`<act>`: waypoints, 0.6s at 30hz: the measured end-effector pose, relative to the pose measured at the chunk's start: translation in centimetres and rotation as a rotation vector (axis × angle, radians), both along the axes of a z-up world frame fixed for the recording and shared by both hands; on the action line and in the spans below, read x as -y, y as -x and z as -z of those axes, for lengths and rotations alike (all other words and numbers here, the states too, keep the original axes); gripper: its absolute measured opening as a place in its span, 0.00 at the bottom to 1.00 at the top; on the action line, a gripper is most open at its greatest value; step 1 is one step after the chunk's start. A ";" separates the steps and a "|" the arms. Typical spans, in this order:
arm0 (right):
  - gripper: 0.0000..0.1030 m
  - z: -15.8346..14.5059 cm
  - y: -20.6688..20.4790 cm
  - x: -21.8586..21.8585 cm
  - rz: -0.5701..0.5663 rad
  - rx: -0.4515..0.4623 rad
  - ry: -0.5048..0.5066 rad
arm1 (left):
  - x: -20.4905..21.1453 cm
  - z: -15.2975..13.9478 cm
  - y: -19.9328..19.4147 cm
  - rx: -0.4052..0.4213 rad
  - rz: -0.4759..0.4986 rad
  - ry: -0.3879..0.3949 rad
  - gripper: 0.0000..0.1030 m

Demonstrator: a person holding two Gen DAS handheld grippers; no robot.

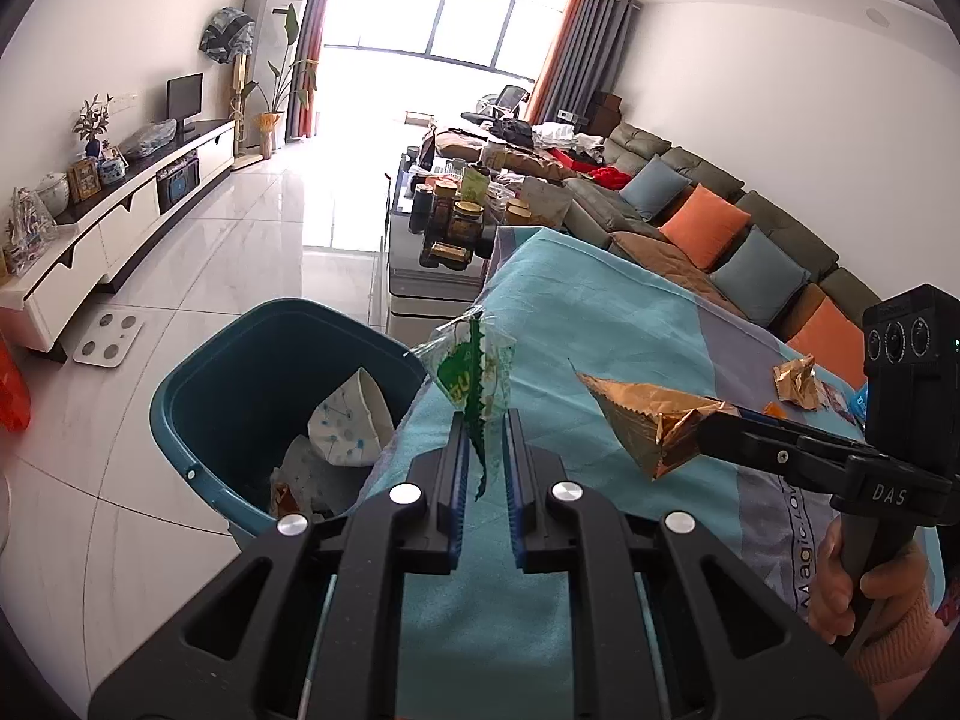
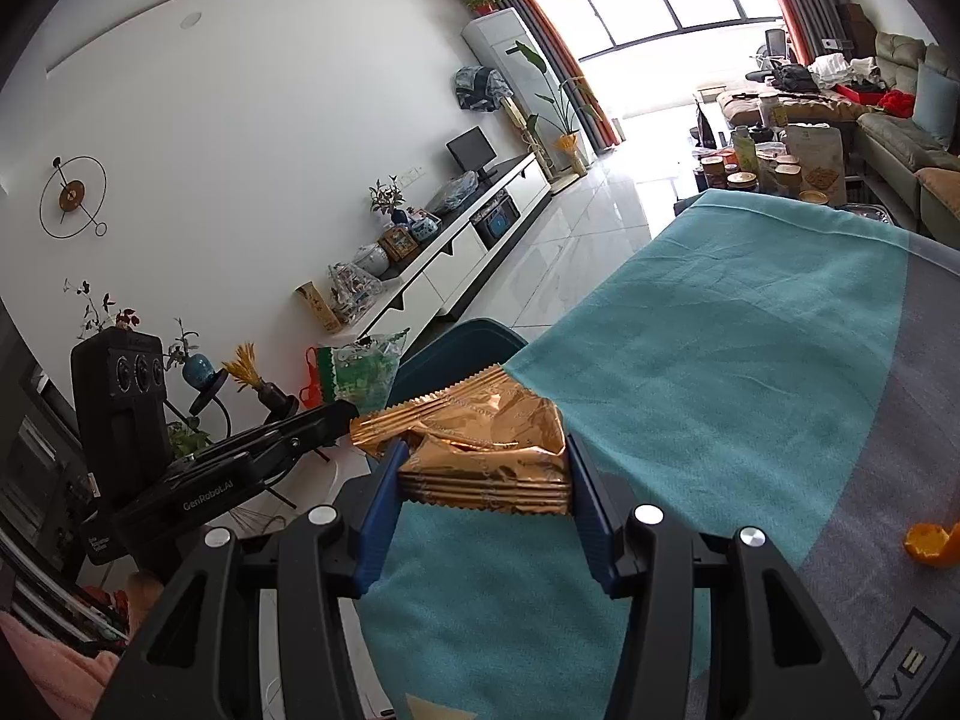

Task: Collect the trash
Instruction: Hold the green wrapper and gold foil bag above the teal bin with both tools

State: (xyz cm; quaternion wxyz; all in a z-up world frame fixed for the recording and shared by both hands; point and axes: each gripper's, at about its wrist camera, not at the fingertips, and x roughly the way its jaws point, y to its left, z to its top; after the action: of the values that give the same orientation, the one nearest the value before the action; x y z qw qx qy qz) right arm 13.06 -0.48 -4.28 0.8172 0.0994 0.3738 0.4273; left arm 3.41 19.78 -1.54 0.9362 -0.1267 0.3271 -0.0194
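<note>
Left gripper (image 1: 485, 420): jaws closed on the lower edge of a green-and-clear wrapper (image 1: 471, 369), held up over the bench's left edge, beside the blue bin (image 1: 198, 420).

Right gripper (image 2: 485, 468): jaws clamped across a crumpled gold foil wrapper (image 2: 480, 438), lifted above the teal cloth (image 2: 720, 330).

Handling, judged: both featherweight, limp, slippery film; grip across crimped seams.

Remaining near the bench's right edge: another gold wrapper (image 1: 795, 381), orange peel (image 2: 933, 543).

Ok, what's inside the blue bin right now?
The blue bin holds a white patterned paper bowl and crumpled wrappers beneath it. Its near rim and the tablecloth hide the rest.
</note>
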 end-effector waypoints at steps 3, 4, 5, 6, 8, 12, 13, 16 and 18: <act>0.48 0.0 -0.4 -0.7 -0.007 -0.003 0.005 | -0.6 0.0 -0.1 -0.001 -0.014 -0.001 0.11; 0.48 -0.1 -0.5 -1.0 -0.011 -0.003 0.006 | -0.8 0.0 -0.1 -0.002 -0.019 -0.001 0.11; 0.48 -0.1 -0.5 -1.1 -0.014 -0.004 0.007 | -0.9 0.0 -0.1 -0.002 -0.023 -0.002 0.11; 0.48 -0.2 -0.6 -1.3 -0.016 -0.005 0.010 | -1.1 0.1 -0.2 -0.004 -0.028 -0.004 0.11; 0.48 -0.1 -0.9 -1.8 -0.025 -0.009 0.013 | -1.4 0.1 -0.3 -0.006 -0.037 -0.007 0.11; 0.48 -0.2 -1.1 -2.5 -0.038 -0.008 0.026 | -2.1 0.3 -0.3 -0.011 -0.051 -0.007 0.11; 0.48 -0.2 -1.1 -2.7 -0.041 -0.008 0.028 | -2.1 0.3 -0.4 -0.012 -0.052 -0.007 0.11; 0.48 -0.2 -1.2 -3.2 -0.050 -0.007 0.032 | -2.3 0.3 -0.4 -0.013 -0.056 -0.010 0.11; 0.48 -0.2 -1.2 -3.4 -0.054 -0.010 0.032 | -2.5 0.3 -0.3 -0.014 -0.059 -0.011 0.11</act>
State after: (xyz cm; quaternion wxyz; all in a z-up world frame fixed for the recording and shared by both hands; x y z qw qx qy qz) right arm 14.30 2.89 -4.06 0.8049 0.0783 0.3871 0.4429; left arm 3.76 22.24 -1.86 0.9348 -0.1312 0.3297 0.0109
